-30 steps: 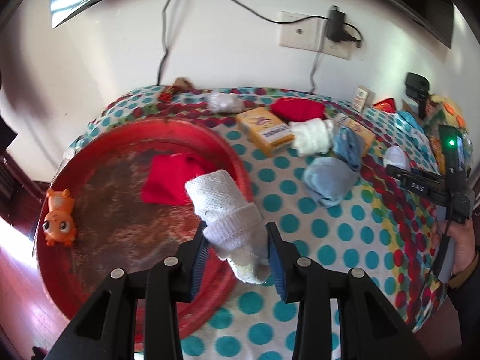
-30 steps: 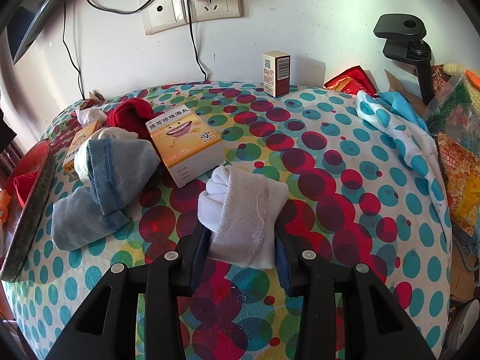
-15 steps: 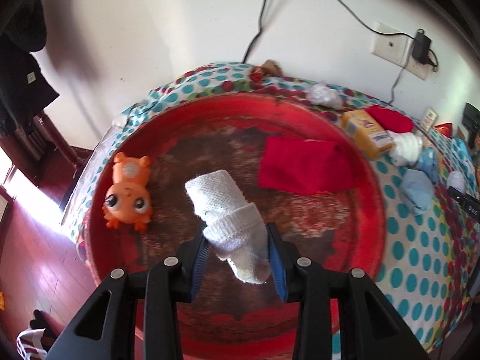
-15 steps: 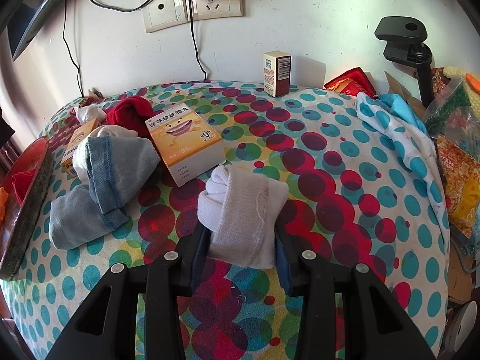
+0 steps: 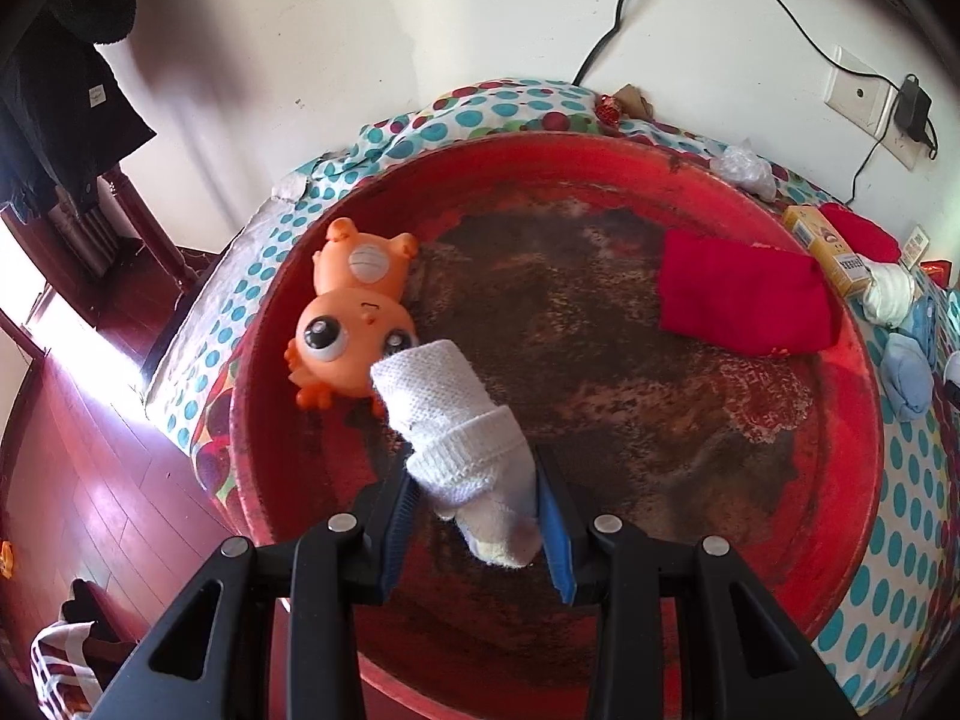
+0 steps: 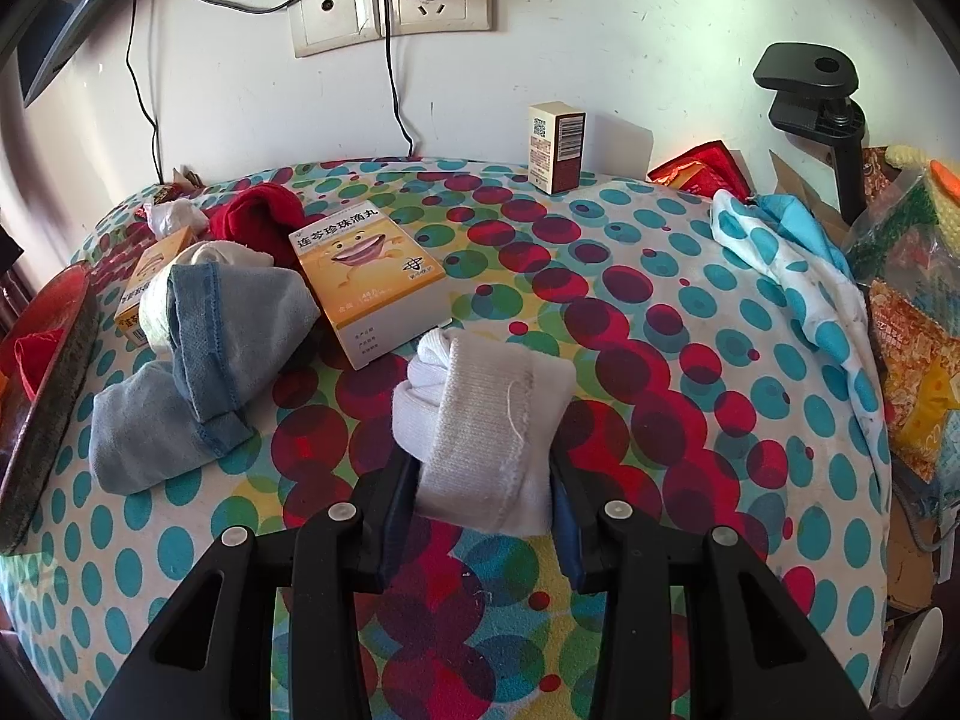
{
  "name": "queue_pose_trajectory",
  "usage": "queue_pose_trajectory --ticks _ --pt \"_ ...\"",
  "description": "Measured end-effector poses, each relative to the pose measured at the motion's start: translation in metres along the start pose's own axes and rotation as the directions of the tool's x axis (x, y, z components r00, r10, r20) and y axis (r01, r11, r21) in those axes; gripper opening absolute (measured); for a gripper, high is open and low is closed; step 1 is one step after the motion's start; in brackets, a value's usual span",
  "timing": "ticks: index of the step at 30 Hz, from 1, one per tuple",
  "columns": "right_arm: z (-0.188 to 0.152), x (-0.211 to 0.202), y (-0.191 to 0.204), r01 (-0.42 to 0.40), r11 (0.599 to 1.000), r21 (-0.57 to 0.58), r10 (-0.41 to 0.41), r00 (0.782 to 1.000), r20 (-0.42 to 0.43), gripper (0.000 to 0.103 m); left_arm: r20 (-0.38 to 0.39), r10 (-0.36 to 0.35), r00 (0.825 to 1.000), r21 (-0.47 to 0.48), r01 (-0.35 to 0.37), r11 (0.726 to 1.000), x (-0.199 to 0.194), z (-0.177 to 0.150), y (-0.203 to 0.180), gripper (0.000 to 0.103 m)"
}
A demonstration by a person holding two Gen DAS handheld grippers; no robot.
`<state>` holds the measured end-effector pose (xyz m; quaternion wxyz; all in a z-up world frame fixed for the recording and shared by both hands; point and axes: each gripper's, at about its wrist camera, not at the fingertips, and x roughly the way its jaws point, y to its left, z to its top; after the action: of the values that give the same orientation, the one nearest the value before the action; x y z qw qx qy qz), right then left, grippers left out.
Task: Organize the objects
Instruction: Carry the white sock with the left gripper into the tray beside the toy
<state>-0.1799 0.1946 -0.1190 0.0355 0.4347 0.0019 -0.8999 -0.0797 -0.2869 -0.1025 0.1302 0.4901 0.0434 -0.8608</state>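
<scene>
My left gripper (image 5: pixel 474 516) is shut on a rolled white knit sock (image 5: pixel 456 420) and holds it over the left part of a big round red tray (image 5: pixel 852 480). In the tray lie an orange toy animal (image 5: pixel 348 312), right beside the sock's tip, and a folded red cloth (image 5: pixel 738 300). My right gripper (image 6: pixel 480 498) is shut on a rolled white sock (image 6: pixel 486 420) above the dotted tablecloth (image 6: pixel 660 360). To its left lie blue-grey socks (image 6: pixel 198 372), a red sock (image 6: pixel 258 216) and a yellow medicine box (image 6: pixel 372 276).
The tray's edge (image 6: pixel 36 384) shows at the far left of the right wrist view. A small upright box (image 6: pixel 555 147), a black clamp (image 6: pixel 822 96), a dotted cloth (image 6: pixel 798 276) and snack bags (image 6: pixel 918 360) stand at the back right. The wooden floor (image 5: pixel 90 450) lies left of the table.
My left gripper has carried the knit sock leftward over the tray, ending next to the orange toy. My right gripper holds its sock almost still.
</scene>
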Motion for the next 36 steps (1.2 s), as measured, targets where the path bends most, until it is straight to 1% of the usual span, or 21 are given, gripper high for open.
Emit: queue_pose_trajectory --ticks 4,7,11,22,27,30,32,36 --pt "0.000 0.000 0.000 0.001 1.000 -0.001 -0.001 1.000 0.000 0.037 0.002 0.014 1.000 0.006 -0.014 1.000 0.002 0.001 0.007 0.037" --pt "0.001 0.000 0.000 0.003 1.000 -0.002 -0.003 1.000 -0.001 0.037 -0.002 0.021 1.000 -0.006 -0.021 1.000 0.006 0.003 0.013 0.037" --pt "0.001 0.000 0.000 0.007 1.000 -0.006 -0.007 1.000 -0.002 0.037 -0.006 0.001 1.000 -0.023 -0.001 1.000 0.010 0.006 0.024 0.037" --pt "0.001 0.001 0.003 0.023 1.000 -0.020 -0.023 1.000 -0.004 0.037 -0.009 0.012 1.000 0.003 -0.012 1.000 0.018 0.020 0.030 0.038" --pt "0.002 0.000 0.003 0.022 1.000 -0.021 -0.022 1.000 -0.004 0.037 -0.013 0.009 1.000 0.000 -0.009 1.000 0.020 0.022 0.034 0.040" --pt "0.002 0.000 0.003 0.022 1.000 -0.021 -0.022 1.000 -0.004 0.037 -0.013 0.027 1.000 0.008 -0.027 1.000 0.019 0.021 0.034 0.040" --pt "0.002 0.000 0.002 0.023 0.999 -0.022 -0.023 1.000 -0.004 0.037 -0.022 0.043 0.999 0.007 -0.042 0.999 0.018 0.020 0.034 0.043" --pt "0.002 0.000 0.003 0.022 1.000 -0.022 -0.022 1.000 -0.003 0.037 -0.043 0.025 0.999 -0.015 -0.025 1.000 0.014 0.019 0.037 0.047"
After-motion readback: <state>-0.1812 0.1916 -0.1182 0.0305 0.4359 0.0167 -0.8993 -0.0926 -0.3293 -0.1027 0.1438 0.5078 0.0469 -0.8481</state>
